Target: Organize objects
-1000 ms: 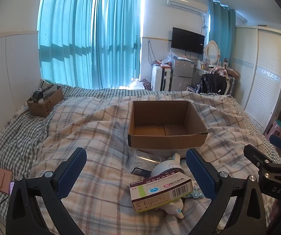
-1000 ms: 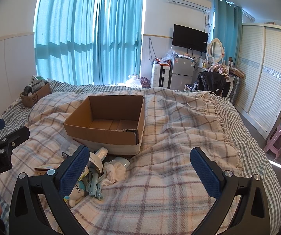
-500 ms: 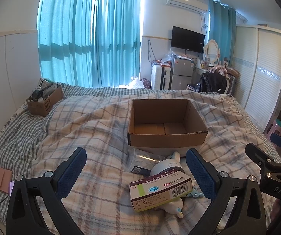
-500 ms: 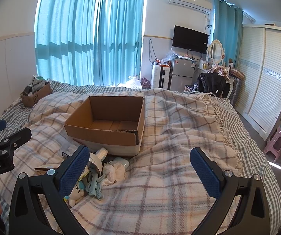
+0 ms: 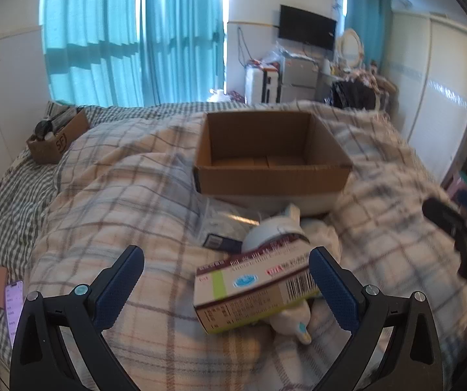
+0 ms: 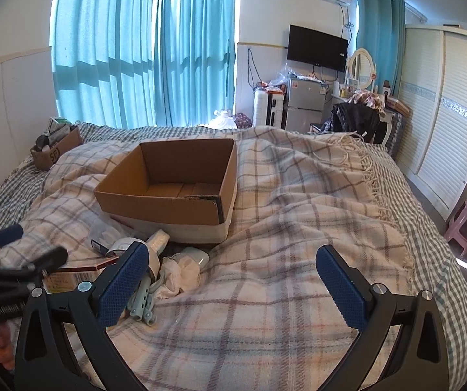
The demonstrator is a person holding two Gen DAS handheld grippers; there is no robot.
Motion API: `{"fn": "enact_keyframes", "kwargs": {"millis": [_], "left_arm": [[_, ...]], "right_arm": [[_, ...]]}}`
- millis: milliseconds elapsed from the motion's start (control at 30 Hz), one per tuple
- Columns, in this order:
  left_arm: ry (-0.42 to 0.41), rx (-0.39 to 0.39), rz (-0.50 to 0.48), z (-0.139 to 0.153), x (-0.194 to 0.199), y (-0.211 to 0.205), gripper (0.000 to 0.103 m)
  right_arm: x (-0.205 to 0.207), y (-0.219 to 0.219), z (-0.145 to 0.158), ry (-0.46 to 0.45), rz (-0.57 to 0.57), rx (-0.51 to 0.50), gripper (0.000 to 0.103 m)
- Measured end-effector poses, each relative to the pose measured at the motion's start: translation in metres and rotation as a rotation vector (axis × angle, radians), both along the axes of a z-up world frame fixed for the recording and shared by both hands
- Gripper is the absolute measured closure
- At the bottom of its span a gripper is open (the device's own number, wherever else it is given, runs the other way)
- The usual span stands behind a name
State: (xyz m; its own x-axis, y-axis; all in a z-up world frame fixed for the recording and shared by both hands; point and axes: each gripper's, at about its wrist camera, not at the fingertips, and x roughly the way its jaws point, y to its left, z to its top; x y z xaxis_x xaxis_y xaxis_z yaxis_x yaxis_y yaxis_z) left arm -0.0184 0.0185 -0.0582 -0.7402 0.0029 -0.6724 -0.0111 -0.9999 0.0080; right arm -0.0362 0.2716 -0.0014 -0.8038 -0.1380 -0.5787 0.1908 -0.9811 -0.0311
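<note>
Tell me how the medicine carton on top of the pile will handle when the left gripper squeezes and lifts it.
The medicine carton looks like thin printed card, so it is probably light and may dent under a hard squeeze. Its flat sides should suit the left gripper, whose jaws stand open around it. It lies tilted on a white bottle and soft blanket, so it may slide when nudged.

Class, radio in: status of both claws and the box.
Left claw open over medicine carton. Right claw open, holding nothing. Cardboard box holds nothing visible. Nothing blocking.
</note>
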Motion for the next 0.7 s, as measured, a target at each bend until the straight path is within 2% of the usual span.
{"fn": "enact_keyframes", "kwargs": {"millis": [67,267,467,533,567,600,633,700], "left_arm": [[-0.015,-0.035,-0.022,-0.006,0.004,0.005,0.000],[-0.026,-0.075,-0.093,-0.010,0.008,0.021,0.000],[-0.058,-0.168,-0.195,-0.025,-0.007,0.051,0.002],[-0.082,-0.174,-0.211,-0.032,-0.016,0.054,0.012],[-0.108,-0.162,-0.216,-0.035,-0.023,0.052,0.026],[-0.124,-0.139,-0.229,-0.036,-0.026,0.050,0.034],[-0.126,-0.116,-0.244,-0.037,-0.027,0.049,0.036],[-0.095,-0.127,-0.271,-0.032,-0.024,0.050,0.044]], "right_arm": [[-0.003,0.004,-0.003,-0.012,-0.002,-0.011,0.000],[-0.011,0.007,-0.013,-0.055,0.015,-0.035,0.000],[-0.011,0.010,-0.015,-0.068,0.018,-0.051,0.000],[-0.012,0.010,-0.016,-0.073,0.019,-0.051,0.000],[-0.012,0.009,-0.016,-0.075,0.020,-0.050,0.000],[-0.012,0.009,-0.017,-0.078,0.021,-0.048,0.000],[-0.013,0.008,-0.017,-0.081,0.022,-0.044,0.000],[-0.014,0.006,-0.018,-0.087,0.027,-0.038,0.000]]}}
